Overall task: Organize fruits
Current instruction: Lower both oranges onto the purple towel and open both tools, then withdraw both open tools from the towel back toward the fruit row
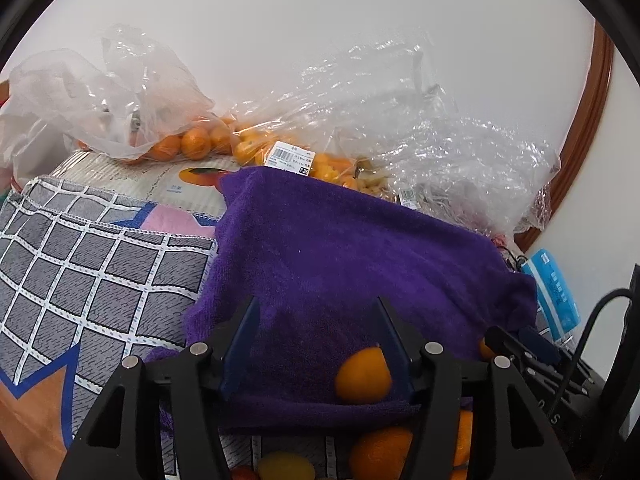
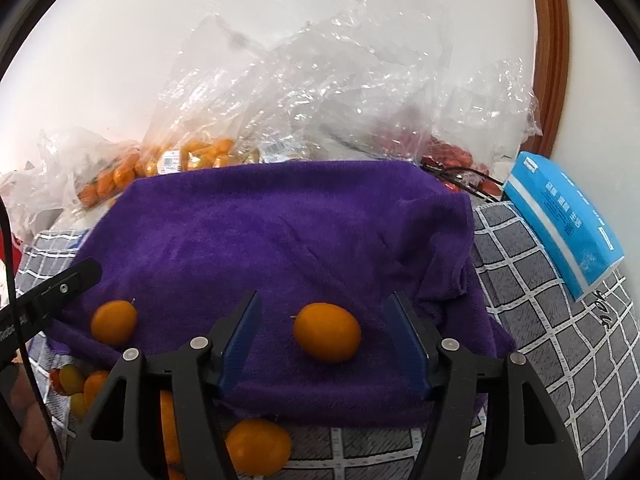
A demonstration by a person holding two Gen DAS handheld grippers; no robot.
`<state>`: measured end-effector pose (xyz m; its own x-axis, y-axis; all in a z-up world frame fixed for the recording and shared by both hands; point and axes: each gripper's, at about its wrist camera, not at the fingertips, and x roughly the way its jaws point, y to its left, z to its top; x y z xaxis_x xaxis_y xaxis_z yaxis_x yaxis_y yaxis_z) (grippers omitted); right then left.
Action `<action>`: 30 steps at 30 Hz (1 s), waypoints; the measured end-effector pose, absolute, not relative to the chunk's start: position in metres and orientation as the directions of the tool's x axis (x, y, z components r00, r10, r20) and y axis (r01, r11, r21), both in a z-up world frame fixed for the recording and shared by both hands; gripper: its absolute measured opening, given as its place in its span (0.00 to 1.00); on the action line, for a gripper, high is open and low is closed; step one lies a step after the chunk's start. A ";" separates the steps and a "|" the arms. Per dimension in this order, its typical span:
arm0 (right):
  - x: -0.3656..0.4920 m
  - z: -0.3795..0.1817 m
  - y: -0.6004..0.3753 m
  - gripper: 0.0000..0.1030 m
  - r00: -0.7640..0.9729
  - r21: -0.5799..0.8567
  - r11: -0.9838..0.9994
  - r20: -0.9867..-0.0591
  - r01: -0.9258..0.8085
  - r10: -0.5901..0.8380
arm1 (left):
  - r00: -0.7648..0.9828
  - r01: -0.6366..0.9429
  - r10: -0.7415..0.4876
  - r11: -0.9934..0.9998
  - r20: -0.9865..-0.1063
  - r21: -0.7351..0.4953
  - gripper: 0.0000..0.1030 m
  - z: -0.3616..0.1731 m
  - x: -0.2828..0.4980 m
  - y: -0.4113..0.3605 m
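step: placing, judged | right gripper [image 2: 324, 340] jaws stood apart, oval orange fruit [image 2: 327, 332] loose between on purple plush towel [image 2: 280, 220] | left gripper [image 1: 316, 344] likewise, empty | next: fetch another fruit

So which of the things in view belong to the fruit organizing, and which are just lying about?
Part of the job:
- orange fruit between the right tool's open fingers
- second orange fruit
- purple towel
- loose fruits in front of the towel

Lying about:
- blue packet
- crumpled clear bags
- checked cloth
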<state>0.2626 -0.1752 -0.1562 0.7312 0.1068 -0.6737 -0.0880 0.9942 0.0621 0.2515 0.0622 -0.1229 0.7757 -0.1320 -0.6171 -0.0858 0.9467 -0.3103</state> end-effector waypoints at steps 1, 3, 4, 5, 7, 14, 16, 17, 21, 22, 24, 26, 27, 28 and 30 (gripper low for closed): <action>0.261 -0.155 -0.174 0.62 0.733 0.066 0.993 -0.671 -0.094 0.113 | 0.778 -0.087 -0.134 0.945 -0.614 -0.317 0.55 -0.122 0.251 0.063; 0.260 -0.154 -0.172 0.62 0.730 0.065 0.993 -0.674 -0.098 0.116 | 0.784 -0.091 -0.132 0.942 -0.606 -0.324 0.56 -0.121 0.249 0.065; 0.259 -0.152 -0.171 0.62 0.729 0.066 0.993 -0.674 -0.100 0.119 | 0.787 -0.094 -0.131 0.941 -0.603 -0.326 0.56 -0.120 0.248 0.066; 0.258 -0.151 -0.171 0.62 0.730 0.070 0.992 -0.672 -0.106 0.126 | 0.789 -0.096 -0.130 0.940 -0.601 -0.329 0.56 -0.120 0.247 0.066; 0.253 -0.146 -0.168 0.62 0.733 0.061 0.991 -0.668 -0.120 0.130 | 0.791 -0.101 -0.127 0.938 -0.599 -0.332 0.56 -0.120 0.246 0.067; 0.220 -0.140 -0.164 0.62 0.712 0.054 0.989 -0.688 -0.138 0.138 | 0.816 -0.108 -0.085 0.949 -0.571 -0.296 0.56 -0.108 0.237 0.065; 0.210 -0.140 -0.165 0.62 0.710 0.051 0.990 -0.692 -0.132 0.131 | 0.823 -0.107 -0.066 0.957 -0.564 -0.268 0.56 -0.101 0.233 0.061; 0.207 -0.141 -0.166 0.62 0.707 0.050 0.990 -0.695 -0.132 0.129 | 0.821 -0.107 -0.057 0.962 -0.568 -0.251 0.56 -0.097 0.232 0.058; 0.188 -0.138 -0.172 0.62 0.707 0.058 0.993 -0.697 -0.106 0.116 | 0.807 -0.073 -0.088 0.966 -0.583 -0.247 0.56 -0.084 0.219 0.051; 0.185 -0.137 -0.173 0.62 0.706 0.063 0.993 -0.699 -0.103 0.117 | 0.805 -0.062 -0.098 0.967 -0.585 -0.247 0.56 -0.082 0.215 0.050; 0.180 -0.138 -0.174 0.62 0.702 0.067 0.992 -0.701 -0.103 0.120 | 0.801 -0.050 -0.097 0.973 -0.591 -0.227 0.56 -0.078 0.203 0.048; 0.175 -0.137 -0.173 0.62 0.702 0.065 0.993 -0.702 -0.100 0.116 | 0.796 -0.044 -0.093 0.977 -0.598 -0.209 0.56 -0.078 0.191 0.049; 0.172 -0.137 -0.171 0.62 0.701 0.066 0.993 -0.703 -0.103 0.119 | 0.791 -0.040 -0.092 0.979 -0.605 -0.200 0.56 -0.079 0.185 0.050; 0.170 -0.138 -0.169 0.62 0.700 0.066 0.992 -0.703 -0.109 0.124 | 0.782 -0.045 -0.079 0.982 -0.618 -0.183 0.56 -0.082 0.179 0.052; 0.166 -0.139 -0.166 0.62 0.699 0.062 0.992 -0.704 -0.114 0.125 | 0.772 -0.056 -0.064 0.984 -0.632 -0.169 0.56 -0.086 0.169 0.057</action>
<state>0.1658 -0.1663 -0.1392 0.6992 0.1246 -0.7040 -0.1140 0.9915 0.0622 0.1692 0.0568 -0.0858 0.7723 -0.0640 -0.6321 -0.0564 0.9841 -0.1687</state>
